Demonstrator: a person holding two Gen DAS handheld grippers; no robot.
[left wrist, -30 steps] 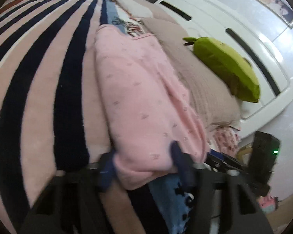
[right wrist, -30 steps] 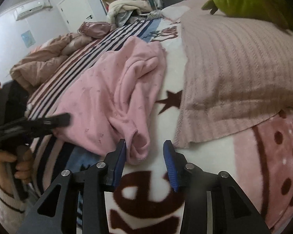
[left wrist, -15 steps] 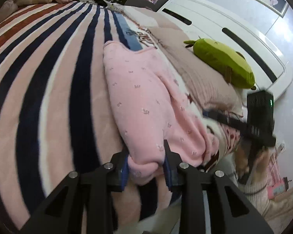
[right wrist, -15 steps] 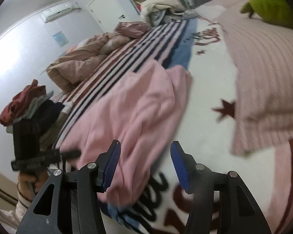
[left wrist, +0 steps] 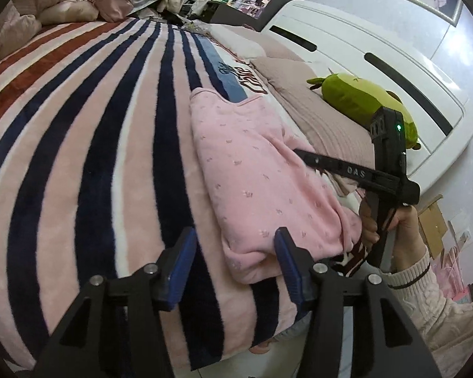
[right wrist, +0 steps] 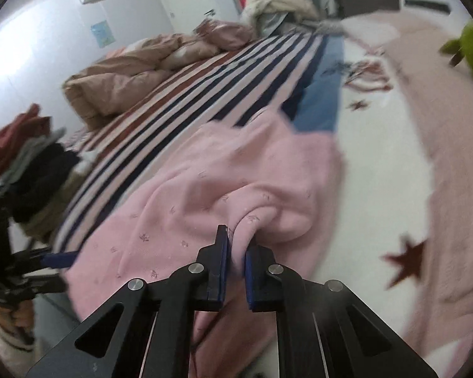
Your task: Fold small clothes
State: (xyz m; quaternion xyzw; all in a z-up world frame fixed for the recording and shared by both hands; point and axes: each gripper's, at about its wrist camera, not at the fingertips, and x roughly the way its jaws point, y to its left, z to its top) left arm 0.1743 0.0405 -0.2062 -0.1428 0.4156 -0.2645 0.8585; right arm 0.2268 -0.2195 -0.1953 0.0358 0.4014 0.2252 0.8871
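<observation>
A small pink garment (left wrist: pixel 255 176) with a tiny print lies on the striped blanket (left wrist: pixel 88 145) near the bed's front edge. My left gripper (left wrist: pixel 233 252) is open, its blue pads astride the garment's near corner without pinching it. My right gripper (right wrist: pixel 235 249) is shut on a fold of the pink garment (right wrist: pixel 205 189) at its right side. The right gripper also shows in the left wrist view (left wrist: pixel 302 154), reaching over the garment from the right.
A green plush toy (left wrist: pixel 362 100) lies on a pinkish-beige cover (right wrist: pixel 441 145) by the white headboard (left wrist: pixel 378 50). A pile of clothes (right wrist: pixel 31 157) sits at the left. Crumpled bedding (right wrist: pixel 135 72) lies at the far side.
My left gripper let go of the garment's corner and opened. My right gripper moved in and shut on a fold of the garment.
</observation>
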